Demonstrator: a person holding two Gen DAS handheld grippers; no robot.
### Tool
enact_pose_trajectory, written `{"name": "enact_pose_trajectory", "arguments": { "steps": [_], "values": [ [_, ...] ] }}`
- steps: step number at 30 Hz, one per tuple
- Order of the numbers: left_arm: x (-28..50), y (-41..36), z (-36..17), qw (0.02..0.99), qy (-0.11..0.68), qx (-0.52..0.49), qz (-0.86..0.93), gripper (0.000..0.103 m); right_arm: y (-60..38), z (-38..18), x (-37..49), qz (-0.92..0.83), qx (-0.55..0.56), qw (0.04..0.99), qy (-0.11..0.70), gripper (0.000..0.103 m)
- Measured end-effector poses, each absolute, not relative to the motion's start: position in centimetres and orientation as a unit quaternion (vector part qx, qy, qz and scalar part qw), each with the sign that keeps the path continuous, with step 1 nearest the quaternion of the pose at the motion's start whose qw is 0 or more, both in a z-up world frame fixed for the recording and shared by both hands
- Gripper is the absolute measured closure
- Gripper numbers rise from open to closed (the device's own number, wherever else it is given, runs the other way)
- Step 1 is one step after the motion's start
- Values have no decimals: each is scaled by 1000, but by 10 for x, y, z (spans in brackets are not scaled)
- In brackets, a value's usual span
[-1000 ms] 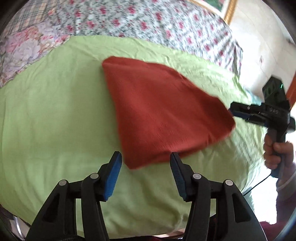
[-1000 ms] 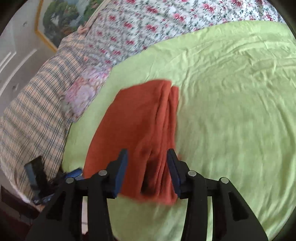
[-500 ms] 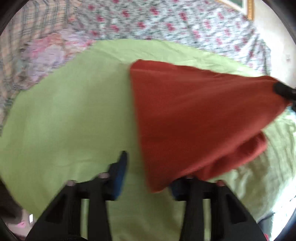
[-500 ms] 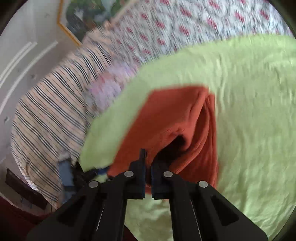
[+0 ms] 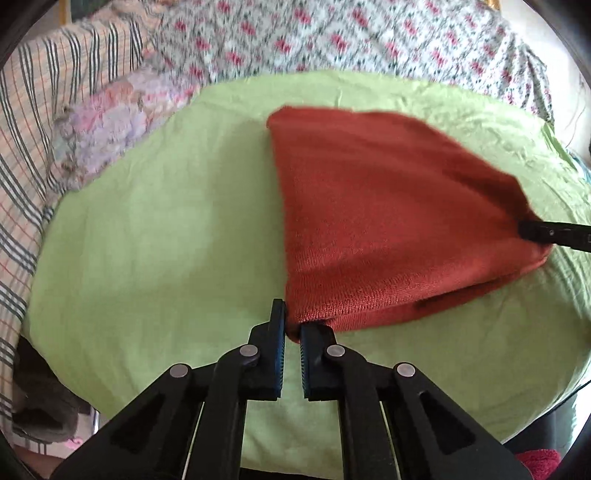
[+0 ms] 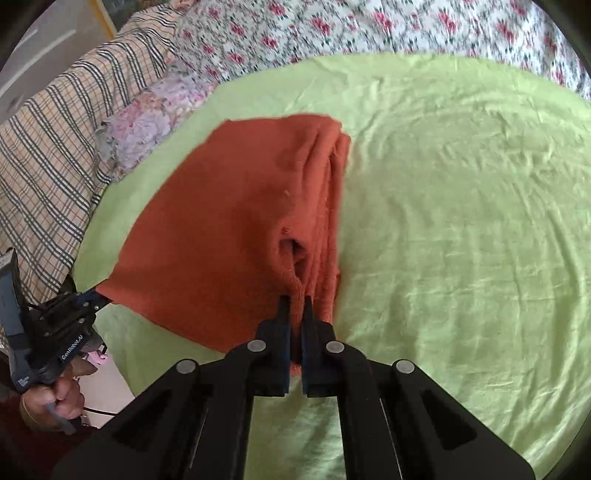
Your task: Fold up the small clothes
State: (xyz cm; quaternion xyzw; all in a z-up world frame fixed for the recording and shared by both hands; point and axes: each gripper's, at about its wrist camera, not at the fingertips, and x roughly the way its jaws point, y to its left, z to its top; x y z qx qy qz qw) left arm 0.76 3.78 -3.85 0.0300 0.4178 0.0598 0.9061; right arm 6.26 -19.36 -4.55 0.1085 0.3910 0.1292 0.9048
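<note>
A folded rust-orange knit garment [image 5: 388, 206] lies on the light green sheet [image 5: 147, 240]; it also shows in the right wrist view [image 6: 229, 229]. My left gripper [image 5: 291, 328] is shut on its near left corner. My right gripper [image 6: 295, 310] is shut on the near right corner, where several layers bunch up. The right gripper's tip [image 5: 546, 234] shows at the right in the left wrist view, and the left gripper [image 6: 88, 299] shows at the left in the right wrist view, with the cloth's near edge stretched between them.
A floral quilt [image 5: 332, 33] lies behind the sheet. A plaid blanket [image 6: 55, 140] and a pale flowered cloth [image 6: 147, 122] lie at the left. The sheet's front edge [image 5: 332, 458] drops off close to me.
Both grippers went from open to shut on the garment's near corners. The near edge is now lifted and pulled taut between them.
</note>
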Motion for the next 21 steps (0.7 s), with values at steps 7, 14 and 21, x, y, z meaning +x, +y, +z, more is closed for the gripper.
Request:
{"name": "enact_pose_trajectory", "arguments": {
  "steps": [7,14,21],
  "values": [
    [0,39,-42,906,419,49,17,95,-192,-56,58,124,106,902,401,99],
    [-24,67,0,920,381,-22,-88,92,-194,-50,54,136,122,889,419,92],
    [-1,55,16,921,350,-49,-164,92,-222,-8,75,134,197,903,358,66]
  ]
}}
